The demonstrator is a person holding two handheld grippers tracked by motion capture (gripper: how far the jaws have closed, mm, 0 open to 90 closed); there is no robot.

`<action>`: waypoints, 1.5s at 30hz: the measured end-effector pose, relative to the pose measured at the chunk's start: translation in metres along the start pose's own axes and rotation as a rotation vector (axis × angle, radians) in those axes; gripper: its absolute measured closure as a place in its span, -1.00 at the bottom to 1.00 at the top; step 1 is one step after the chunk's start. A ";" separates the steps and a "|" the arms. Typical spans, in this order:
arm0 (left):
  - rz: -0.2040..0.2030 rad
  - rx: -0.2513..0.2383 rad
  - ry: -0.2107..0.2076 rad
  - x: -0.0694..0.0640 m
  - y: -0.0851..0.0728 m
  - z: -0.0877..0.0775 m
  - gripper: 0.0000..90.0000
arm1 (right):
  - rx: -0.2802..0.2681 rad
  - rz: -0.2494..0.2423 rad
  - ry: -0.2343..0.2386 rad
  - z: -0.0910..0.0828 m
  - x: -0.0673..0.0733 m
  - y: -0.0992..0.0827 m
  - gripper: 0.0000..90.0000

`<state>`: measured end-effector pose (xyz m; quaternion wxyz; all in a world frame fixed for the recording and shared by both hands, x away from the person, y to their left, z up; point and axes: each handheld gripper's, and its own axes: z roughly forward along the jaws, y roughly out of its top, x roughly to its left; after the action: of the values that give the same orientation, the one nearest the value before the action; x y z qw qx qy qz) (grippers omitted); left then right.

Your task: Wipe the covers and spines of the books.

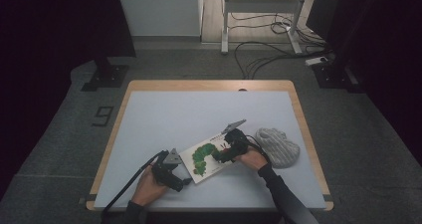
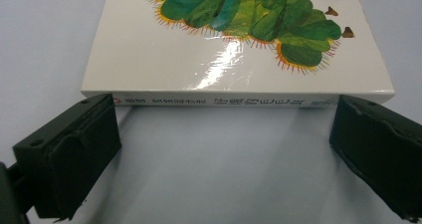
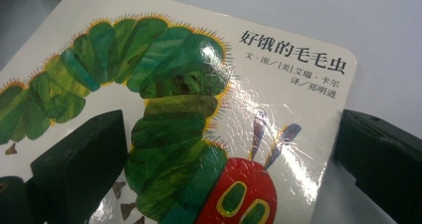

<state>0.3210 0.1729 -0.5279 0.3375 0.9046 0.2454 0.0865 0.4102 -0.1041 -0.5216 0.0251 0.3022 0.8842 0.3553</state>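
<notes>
A white board book with a green caterpillar on its cover lies flat near the table's front middle. My left gripper is at the book's left side, facing its spine. In the left gripper view the spine runs between the tips of the open left gripper, with nothing held. My right gripper hovers over the book's right end. In the right gripper view the book lies under the open right gripper; one jaw is above the cover, the other beyond the book's edge.
A grey knitted hat lies on the table just right of my right hand. The table's wooden rim frames a pale surface. Floor cables and desk legs lie beyond the far edge.
</notes>
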 end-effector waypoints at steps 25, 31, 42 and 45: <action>-0.001 -0.001 -0.002 0.000 0.000 0.000 -1.00 | -0.087 0.139 0.054 -0.024 -0.002 0.000 -0.84; 0.003 0.002 -0.001 0.000 0.000 0.000 -1.00 | -0.104 0.174 0.086 -0.030 0.000 -0.005 -0.74; 0.002 0.001 -0.001 0.000 0.000 0.000 -1.00 | -0.057 0.084 0.091 -0.034 0.012 0.000 -0.70; 0.002 0.001 -0.001 0.000 0.000 0.000 -1.00 | -0.047 0.060 0.091 -0.036 0.009 0.000 -0.70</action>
<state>0.3211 0.1733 -0.5280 0.3372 0.9051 0.2443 0.0862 0.3932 -0.1215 -0.4934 -0.0187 0.3115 0.8664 0.3898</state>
